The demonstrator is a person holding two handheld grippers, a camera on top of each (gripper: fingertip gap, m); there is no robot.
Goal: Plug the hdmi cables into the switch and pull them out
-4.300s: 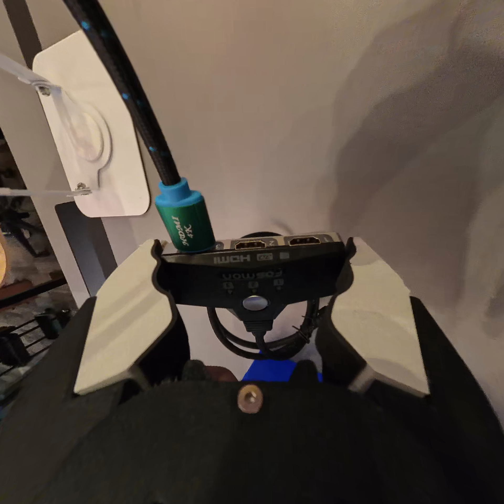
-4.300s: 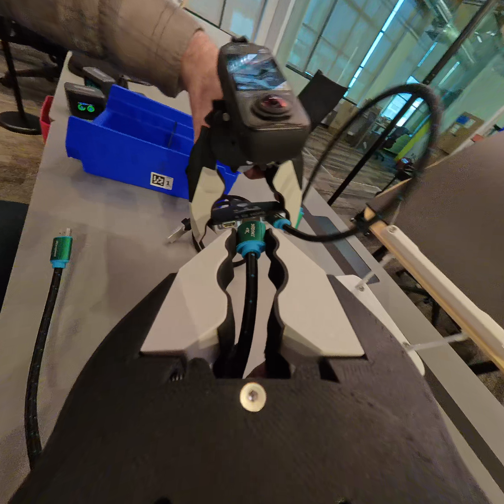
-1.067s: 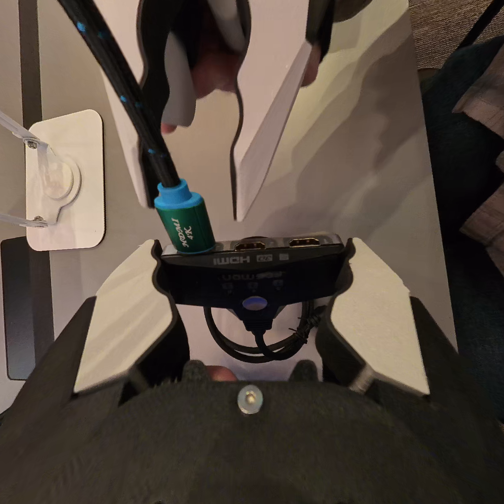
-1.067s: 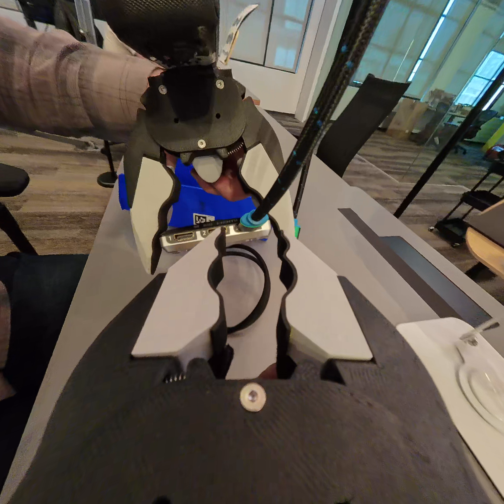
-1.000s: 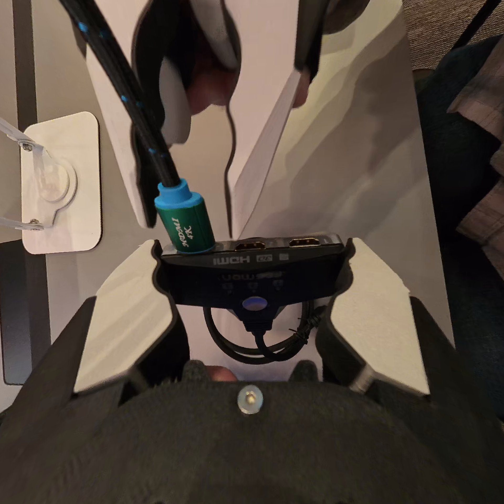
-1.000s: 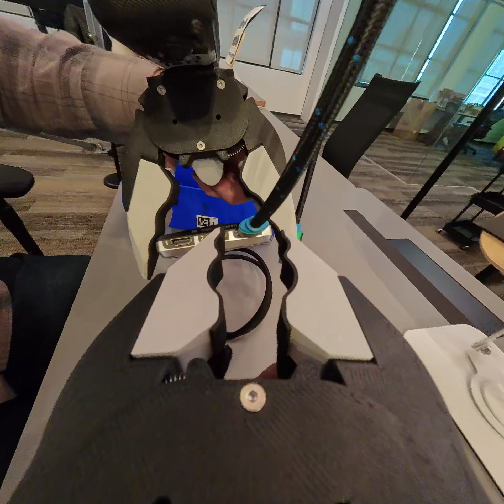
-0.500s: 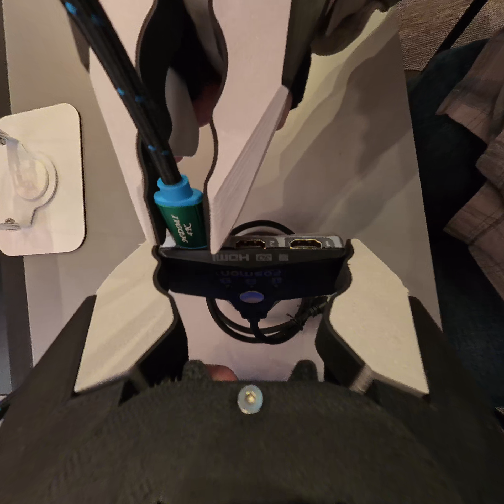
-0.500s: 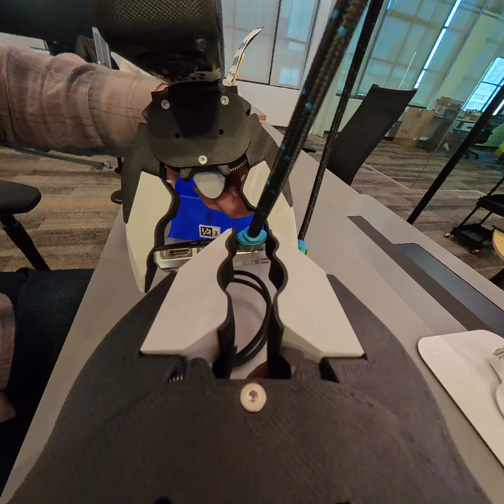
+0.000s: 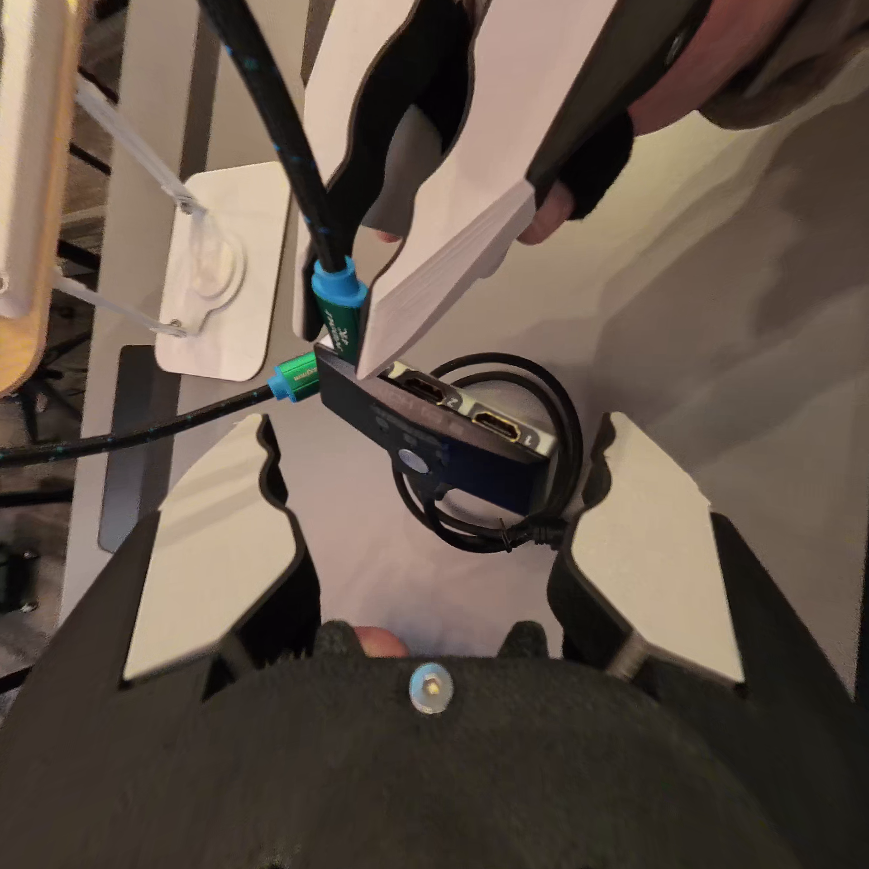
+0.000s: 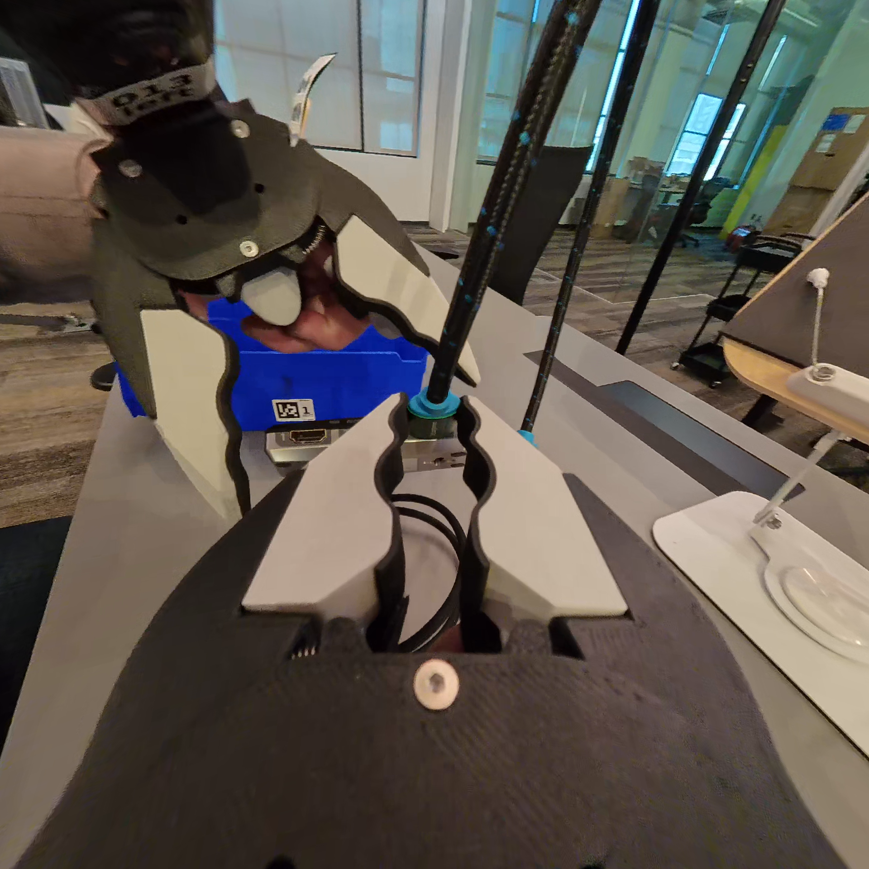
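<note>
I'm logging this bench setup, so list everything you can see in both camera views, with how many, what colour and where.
HDMI switch: one, black with a silver port face, on the table between the two grippers, two ports empty.
HDMI plugs: two, green with blue collars; one in the switch's end port between the right gripper's fingers, one beside the switch's corner.
Braided cables: two, black flecked blue.
Thin coiled cable: one, black, under the switch.
Bin: one, blue, behind the switch.
Stand base: one, white, left of the switch.
Table: one, grey.
Left gripper: open, off the switch.
Right gripper: shut on the plug.
</note>
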